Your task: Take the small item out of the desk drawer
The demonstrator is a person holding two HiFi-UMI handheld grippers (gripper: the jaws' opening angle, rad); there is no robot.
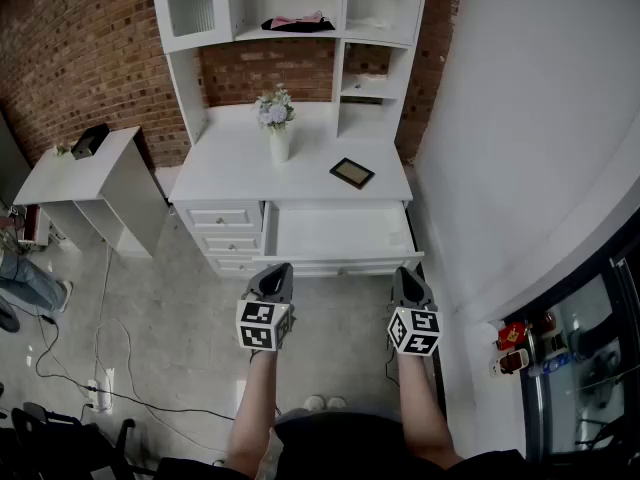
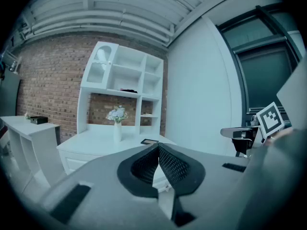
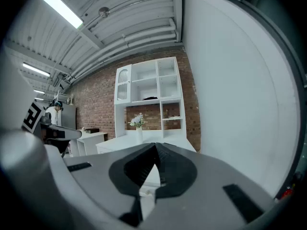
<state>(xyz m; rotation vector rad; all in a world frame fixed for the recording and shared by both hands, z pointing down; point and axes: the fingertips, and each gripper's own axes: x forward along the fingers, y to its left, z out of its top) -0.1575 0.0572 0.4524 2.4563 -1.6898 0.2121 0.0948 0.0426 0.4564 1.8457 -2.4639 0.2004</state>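
Note:
The white desk's wide drawer [image 1: 345, 265] stands pulled out, and its inside looks bare and white. A small dark framed item [image 1: 352, 173] lies flat on the desktop behind it, right of centre; it also shows just over the jaw tips [image 2: 149, 141]. My left gripper [image 1: 272, 271] hovers just in front of the drawer's left front corner, shut and empty, its tips meeting [image 2: 158, 145]. At the drawer's right front corner my right gripper [image 1: 407, 273] is likewise shut with nothing held [image 3: 155, 145].
A vase of flowers [image 1: 279, 128] stands on the desk under the hutch. Three small drawers [image 1: 225, 230] sit left of the open one. A white side table [image 1: 95, 173] stands at the left, cables [image 1: 60, 358] trail on the floor, and a white wall [image 1: 520, 148] rises close on the right.

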